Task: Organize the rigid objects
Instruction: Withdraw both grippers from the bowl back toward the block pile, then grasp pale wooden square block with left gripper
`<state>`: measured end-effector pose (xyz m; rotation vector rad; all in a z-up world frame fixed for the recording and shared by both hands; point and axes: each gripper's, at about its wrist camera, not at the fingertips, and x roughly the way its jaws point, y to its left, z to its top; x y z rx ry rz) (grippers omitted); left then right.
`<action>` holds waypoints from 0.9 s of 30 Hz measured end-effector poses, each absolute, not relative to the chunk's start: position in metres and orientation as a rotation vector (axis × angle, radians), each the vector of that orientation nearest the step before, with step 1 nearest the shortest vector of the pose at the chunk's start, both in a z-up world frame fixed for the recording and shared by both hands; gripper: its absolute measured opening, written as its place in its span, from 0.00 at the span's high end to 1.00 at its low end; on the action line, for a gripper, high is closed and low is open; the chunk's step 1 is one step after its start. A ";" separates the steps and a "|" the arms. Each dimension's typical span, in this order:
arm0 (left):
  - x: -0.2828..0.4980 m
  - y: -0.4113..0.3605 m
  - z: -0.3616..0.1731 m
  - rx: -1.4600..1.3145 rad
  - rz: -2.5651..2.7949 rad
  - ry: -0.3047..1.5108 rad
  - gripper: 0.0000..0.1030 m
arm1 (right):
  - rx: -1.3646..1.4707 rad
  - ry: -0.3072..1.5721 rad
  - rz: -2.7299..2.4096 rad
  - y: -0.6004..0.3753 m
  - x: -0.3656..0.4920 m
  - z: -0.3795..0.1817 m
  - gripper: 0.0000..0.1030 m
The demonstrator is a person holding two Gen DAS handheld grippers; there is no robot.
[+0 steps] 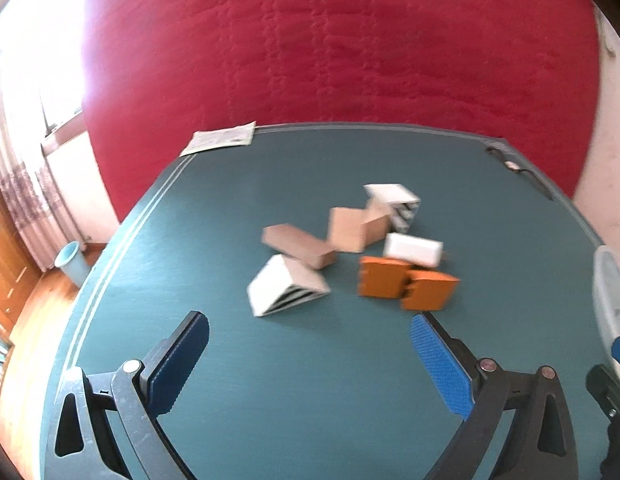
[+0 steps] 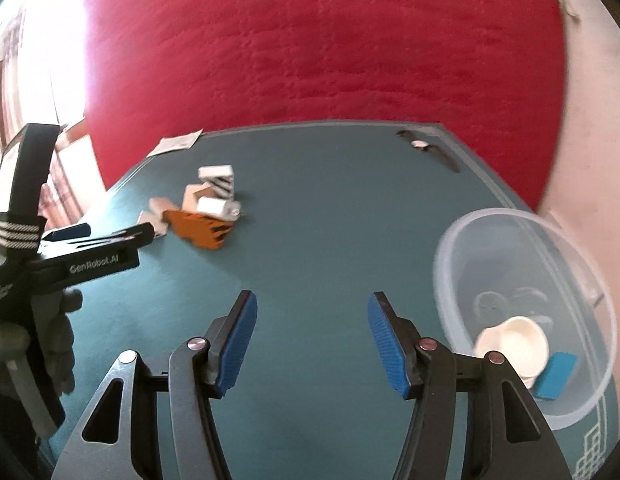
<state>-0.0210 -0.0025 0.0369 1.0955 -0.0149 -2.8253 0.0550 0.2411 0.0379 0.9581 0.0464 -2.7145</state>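
Observation:
A loose pile of small boxes lies mid-table: a white striped box (image 1: 284,290), a brown box (image 1: 300,246), a tan box (image 1: 356,230), a second striped box (image 1: 394,202), a white box (image 1: 412,250) and two orange boxes (image 1: 406,286). The pile shows far left in the right wrist view, with the orange boxes (image 2: 200,230) in front. My left gripper (image 1: 310,340) is open and empty, just short of the pile. My right gripper (image 2: 310,320) is open and empty over bare table. A clear plastic tub (image 2: 590,280) at the right holds a white bowl (image 2: 514,342) and a blue block (image 2: 558,374).
The table (image 1: 270,400) is teal. A paper sheet (image 1: 220,140) lies at its far left corner, a wristwatch (image 2: 426,148) at its far right edge. A red bedspread (image 1: 350,40) lies behind. A light blue bin (image 1: 72,266) stands on the floor left.

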 end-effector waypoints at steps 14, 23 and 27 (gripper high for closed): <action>-0.055 -0.038 0.014 1.193 -2.732 -0.097 0.01 | 1.051 0.063 -2.649 0.220 0.048 0.025 0.43; -0.076 -0.041 0.005 1.248 -2.720 -0.116 0.01 | 1.094 0.055 -2.646 0.220 0.042 0.020 0.43; -0.082 -0.040 0.003 1.293 -2.741 -0.090 0.01 | 1.110 0.060 -2.635 0.217 0.038 0.018 0.43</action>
